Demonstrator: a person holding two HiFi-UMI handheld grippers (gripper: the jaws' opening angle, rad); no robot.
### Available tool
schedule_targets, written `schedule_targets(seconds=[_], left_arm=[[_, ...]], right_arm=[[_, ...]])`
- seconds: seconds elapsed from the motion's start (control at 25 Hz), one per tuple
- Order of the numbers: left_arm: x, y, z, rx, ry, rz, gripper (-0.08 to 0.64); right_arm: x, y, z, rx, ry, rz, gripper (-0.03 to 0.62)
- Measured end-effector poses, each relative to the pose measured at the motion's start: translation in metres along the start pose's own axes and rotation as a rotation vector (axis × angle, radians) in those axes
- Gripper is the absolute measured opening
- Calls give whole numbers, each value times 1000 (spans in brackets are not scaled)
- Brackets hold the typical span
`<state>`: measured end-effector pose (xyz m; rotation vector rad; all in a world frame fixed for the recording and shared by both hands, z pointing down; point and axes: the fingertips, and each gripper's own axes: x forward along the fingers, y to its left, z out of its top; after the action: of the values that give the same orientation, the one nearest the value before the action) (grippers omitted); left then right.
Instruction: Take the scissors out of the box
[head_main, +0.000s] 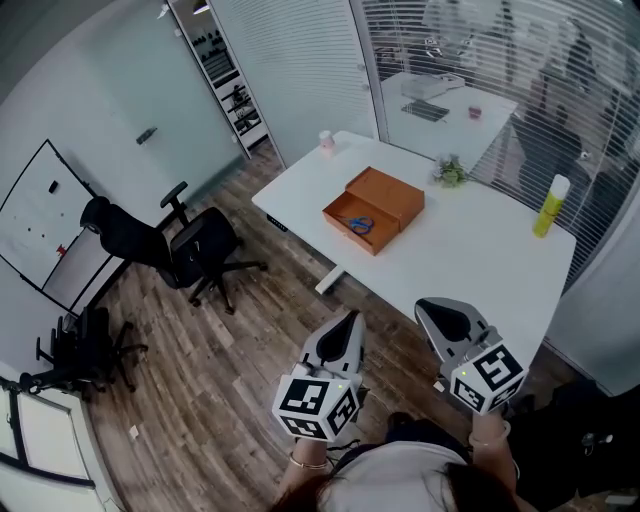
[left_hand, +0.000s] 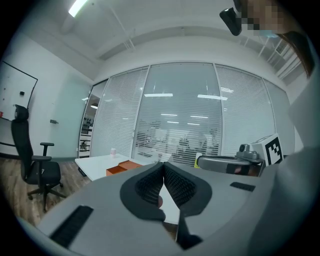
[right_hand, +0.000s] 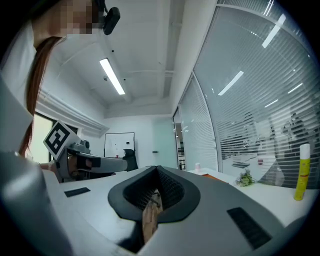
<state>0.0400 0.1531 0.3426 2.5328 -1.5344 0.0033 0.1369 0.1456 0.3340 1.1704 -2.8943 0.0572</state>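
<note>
An open orange box (head_main: 375, 208) sits on the white table (head_main: 470, 250), its lid leaning back. Blue-handled scissors (head_main: 360, 225) lie inside its near compartment. My left gripper (head_main: 351, 318) and right gripper (head_main: 428, 309) are held side by side near my body, short of the table's near edge, over the wooden floor, both pointing level toward the box. In the left gripper view the left gripper (left_hand: 163, 165) is shut with nothing between its pads, and the orange box (left_hand: 122, 168) shows small and far ahead. The right gripper (right_hand: 158, 169) is likewise shut and empty.
On the table stand a yellow spray bottle (head_main: 550, 205) at the right, a small plant (head_main: 451, 172) behind the box and a pink cup (head_main: 326, 142) at the far corner. Black office chairs (head_main: 195, 245) stand on the floor to the left. Glass walls with blinds lie behind.
</note>
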Motion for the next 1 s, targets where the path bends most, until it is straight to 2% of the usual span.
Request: schedule_targets(seconds=[0.2, 0.4, 1.0], left_arm=[[15, 8, 0, 10, 9, 15, 20], [22, 17, -2, 3, 18, 30, 19], [64, 54, 0, -6, 25, 15, 20]], right_arm=[[16, -11, -3, 9, -18, 23, 28], [26, -21, -5, 34, -37, 7, 28], [84, -46, -3, -4, -46, 10, 28]])
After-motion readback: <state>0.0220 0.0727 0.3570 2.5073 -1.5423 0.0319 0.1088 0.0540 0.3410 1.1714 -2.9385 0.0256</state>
